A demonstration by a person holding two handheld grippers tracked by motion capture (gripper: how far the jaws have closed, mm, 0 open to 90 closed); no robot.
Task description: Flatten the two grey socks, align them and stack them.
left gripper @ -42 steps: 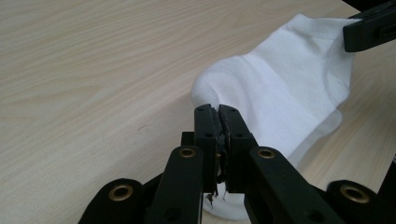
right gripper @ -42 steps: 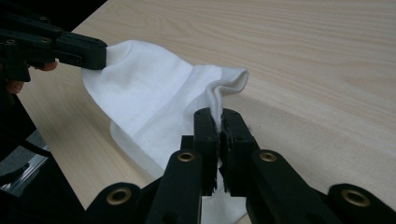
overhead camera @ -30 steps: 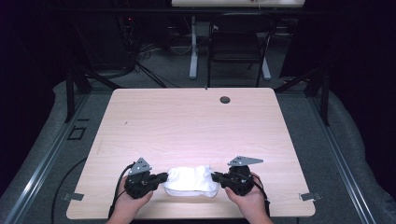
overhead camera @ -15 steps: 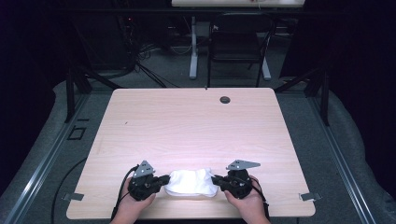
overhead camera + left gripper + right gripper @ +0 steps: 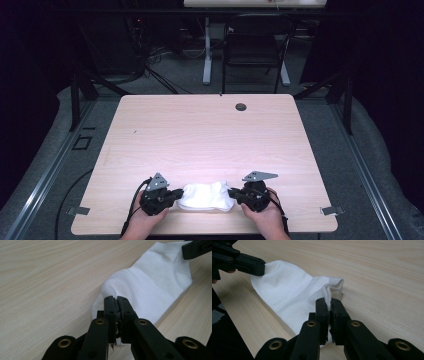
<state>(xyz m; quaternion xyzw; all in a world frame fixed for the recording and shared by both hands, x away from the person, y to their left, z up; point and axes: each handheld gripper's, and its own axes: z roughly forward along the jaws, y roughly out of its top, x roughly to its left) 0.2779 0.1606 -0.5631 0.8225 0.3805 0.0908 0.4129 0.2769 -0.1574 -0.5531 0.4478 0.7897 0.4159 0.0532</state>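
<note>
Looking down from the high view, I see a white sock [image 5: 206, 196] lying near the six o'clock edge of the wooden table [image 5: 210, 135], stretched sideways between two hand-held tools. The left gripper [image 5: 172, 196] sits at the sock's nine o'clock end and the right gripper [image 5: 232, 194] at its three o'clock end, each hand [image 5: 260, 215] low at the table's near edge. A small dark grommet [image 5: 241, 106] sits well apart, toward twelve o'clock.

In the left gripper view, the jaws stand pressed together on a pinch of fabric at the sock's rounded end [image 5: 117, 290]. The cloth runs away toward two o'clock, where the other tool's tip [image 5: 196, 250] bites the far end.

In the right gripper view, the jaws are likewise clamped on the ribbed cuff edge [image 5: 334, 287], with the sock's body [image 5: 287, 297] spreading toward ten o'clock to the opposite tool [image 5: 249, 265].

By my judgement the sock is light, limp and stretchy, not fragile or slippery. It sags and wrinkles wherever unsupported, so holding it at both ends, as now, seems the sensible grip. A thin pinch could slide free if pulled hard.
</note>
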